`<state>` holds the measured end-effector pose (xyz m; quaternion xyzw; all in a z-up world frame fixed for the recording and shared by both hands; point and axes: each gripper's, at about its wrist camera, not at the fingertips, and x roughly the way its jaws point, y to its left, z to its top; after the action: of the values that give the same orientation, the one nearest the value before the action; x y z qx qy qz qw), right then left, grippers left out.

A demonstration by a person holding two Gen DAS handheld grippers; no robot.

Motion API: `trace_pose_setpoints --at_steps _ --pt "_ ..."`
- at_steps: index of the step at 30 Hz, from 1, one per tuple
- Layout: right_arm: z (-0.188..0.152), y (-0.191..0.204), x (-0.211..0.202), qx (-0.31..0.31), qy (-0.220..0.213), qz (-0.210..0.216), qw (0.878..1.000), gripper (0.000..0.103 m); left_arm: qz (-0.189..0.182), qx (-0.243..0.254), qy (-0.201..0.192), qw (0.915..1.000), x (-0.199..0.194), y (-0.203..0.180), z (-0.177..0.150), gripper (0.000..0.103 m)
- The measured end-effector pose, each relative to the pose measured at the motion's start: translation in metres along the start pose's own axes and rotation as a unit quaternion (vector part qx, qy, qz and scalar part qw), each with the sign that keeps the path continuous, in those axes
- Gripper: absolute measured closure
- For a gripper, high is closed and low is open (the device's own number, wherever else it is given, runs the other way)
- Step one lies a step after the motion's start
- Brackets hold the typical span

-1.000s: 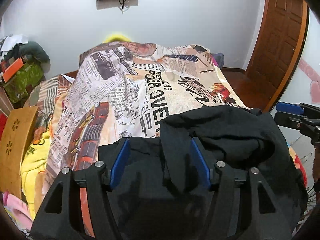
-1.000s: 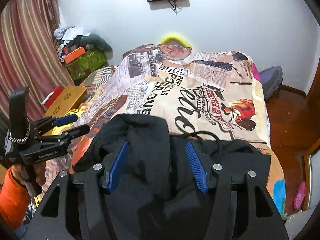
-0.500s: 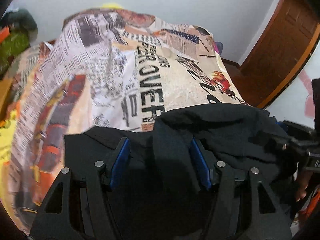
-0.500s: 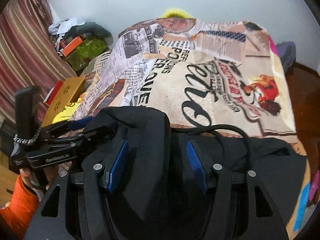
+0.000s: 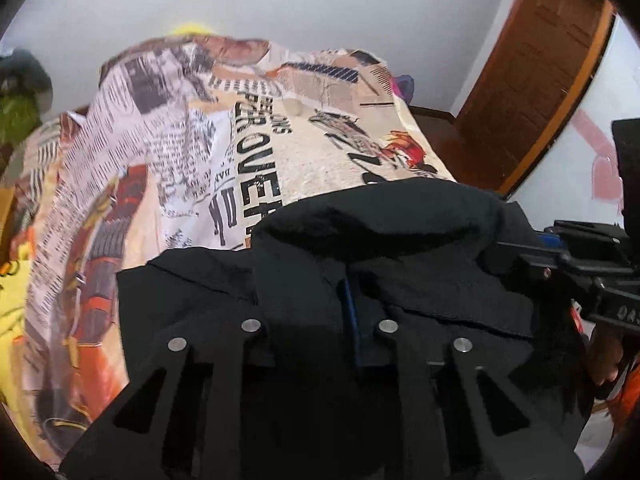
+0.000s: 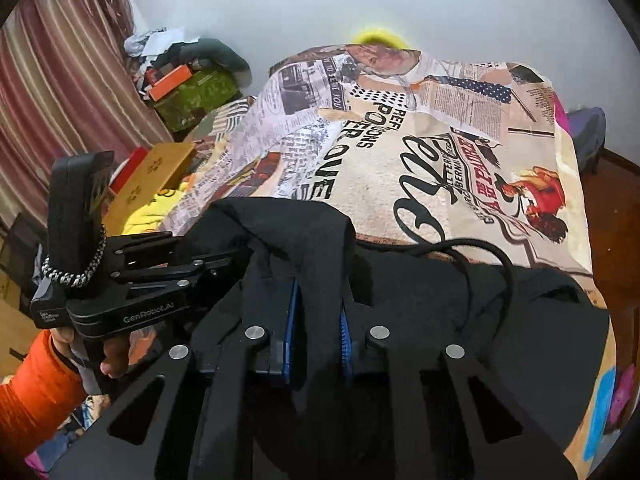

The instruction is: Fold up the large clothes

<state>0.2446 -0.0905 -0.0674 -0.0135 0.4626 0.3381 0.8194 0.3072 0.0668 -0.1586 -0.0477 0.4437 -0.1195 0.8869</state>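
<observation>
Home bedroom: bed (image 6: 460, 152) under newsprint-pattern cover; striped curtain (image 6: 60, 80); wooden door (image 5: 532, 72); clutter.

Even indoor light, fisheye-warped dark corners, left wrist view motion-blurred.
</observation>
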Motion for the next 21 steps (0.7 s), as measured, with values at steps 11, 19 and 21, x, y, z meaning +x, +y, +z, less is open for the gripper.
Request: trace_pose_setpoints --at_steps 11,19,21 --pt "-0.035 0.025 -0.038 -0.004 -0.009 -0.021 1.000 0.087 0.002 0.020 -0.004 0.9998 -0.055 -0.026 -0.040 0.082" --pt "-0.068 0.024 -0.039 0.012 0.020 -0.023 0.999 0.087 0.007 0.008 0.022 0.9997 -0.063 -0.025 -0.084 0.079" --pt "-0.076 0.023 -0.036 0.013 0.028 -0.023 0.999 0.087 0.010 0.006 0.028 0.9995 -0.063 -0.026 -0.095 0.071"
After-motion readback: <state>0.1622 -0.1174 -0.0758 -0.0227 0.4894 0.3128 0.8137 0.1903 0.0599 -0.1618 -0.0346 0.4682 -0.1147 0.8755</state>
